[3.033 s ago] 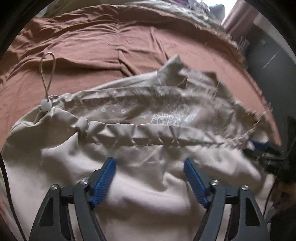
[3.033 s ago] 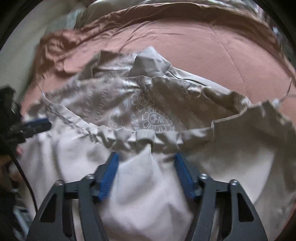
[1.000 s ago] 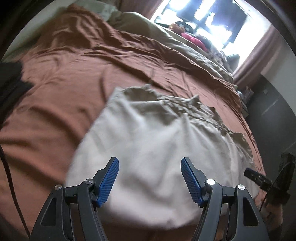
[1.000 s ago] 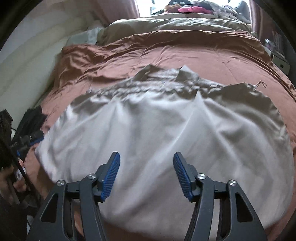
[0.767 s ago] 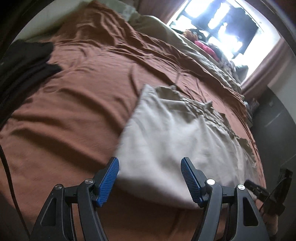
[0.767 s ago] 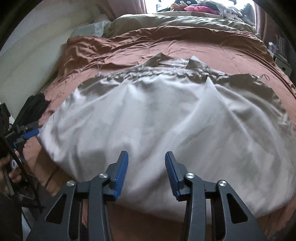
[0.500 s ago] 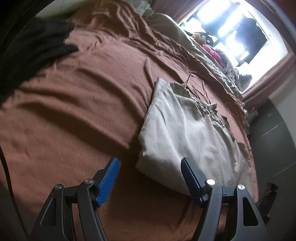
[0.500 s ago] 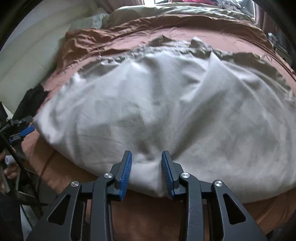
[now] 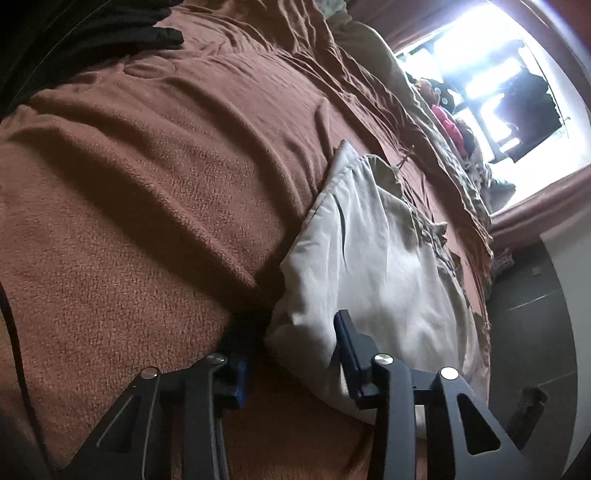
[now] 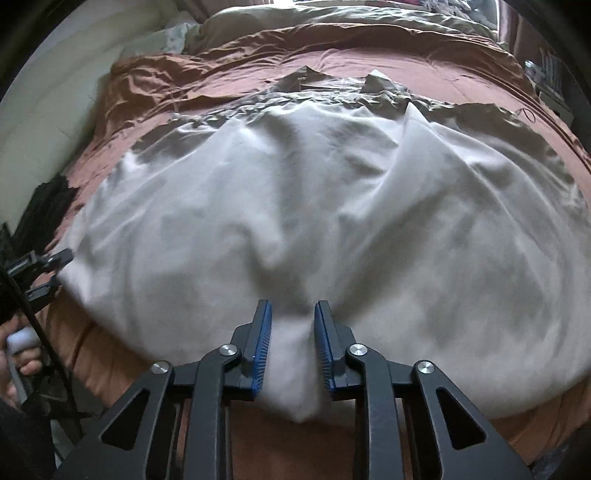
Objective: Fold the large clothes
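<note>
A large pale beige garment (image 10: 332, 206) lies folded over on the brown bedspread (image 10: 229, 51), its gathered waistband at the far side. My right gripper (image 10: 291, 332) is shut on the garment's near fold edge, with cloth bunched between the blue pads. In the left wrist view the garment (image 9: 373, 258) lies to the right, and my left gripper (image 9: 288, 343) straddles its near left corner, jaws partly closed with a gap; the left pad is pressed into the bedspread (image 9: 147, 192). The left gripper also shows at the left edge of the right wrist view (image 10: 40, 275).
A black garment (image 9: 110, 22) lies at the bed's far left. A beige duvet (image 10: 332, 18) and pillows lie at the head of the bed. A bright window (image 9: 498, 74) and dark cabinet (image 9: 528, 295) stand to the right.
The right gripper's jaws have closed on the garment's near edge. The left gripper has swung left, dropped to the garment's near left corner and narrowed its jaws.
</note>
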Tool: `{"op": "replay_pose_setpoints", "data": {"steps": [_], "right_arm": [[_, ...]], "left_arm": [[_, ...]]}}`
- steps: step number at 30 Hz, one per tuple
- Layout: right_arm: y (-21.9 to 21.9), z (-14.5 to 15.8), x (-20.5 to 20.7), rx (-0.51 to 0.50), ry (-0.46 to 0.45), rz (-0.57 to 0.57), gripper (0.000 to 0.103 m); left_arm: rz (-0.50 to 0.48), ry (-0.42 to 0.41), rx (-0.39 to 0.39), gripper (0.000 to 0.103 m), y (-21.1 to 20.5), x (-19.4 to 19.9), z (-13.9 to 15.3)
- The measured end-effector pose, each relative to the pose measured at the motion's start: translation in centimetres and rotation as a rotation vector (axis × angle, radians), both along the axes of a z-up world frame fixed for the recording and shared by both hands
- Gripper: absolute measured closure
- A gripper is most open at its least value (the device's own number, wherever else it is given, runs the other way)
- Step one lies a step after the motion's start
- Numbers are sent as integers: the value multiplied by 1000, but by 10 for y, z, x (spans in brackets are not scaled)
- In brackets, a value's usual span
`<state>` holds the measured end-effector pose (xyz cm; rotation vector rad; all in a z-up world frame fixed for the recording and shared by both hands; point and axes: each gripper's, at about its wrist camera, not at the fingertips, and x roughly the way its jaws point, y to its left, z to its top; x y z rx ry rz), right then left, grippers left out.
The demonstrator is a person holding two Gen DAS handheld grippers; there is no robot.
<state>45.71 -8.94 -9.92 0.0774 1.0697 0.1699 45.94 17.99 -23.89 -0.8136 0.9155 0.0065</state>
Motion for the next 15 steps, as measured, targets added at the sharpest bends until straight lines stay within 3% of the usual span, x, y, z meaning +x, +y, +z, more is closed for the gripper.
{"op": "replay_pose_setpoints", "data": {"steps": [5, 15], "right_arm": [[1, -6, 41, 3, 35, -50, 92], [4, -19, 122, 12, 58, -99, 93]], "left_arm": [[7, -23, -17, 68, 3, -7, -3], [3, -18, -40, 69, 8, -7, -6]]}}
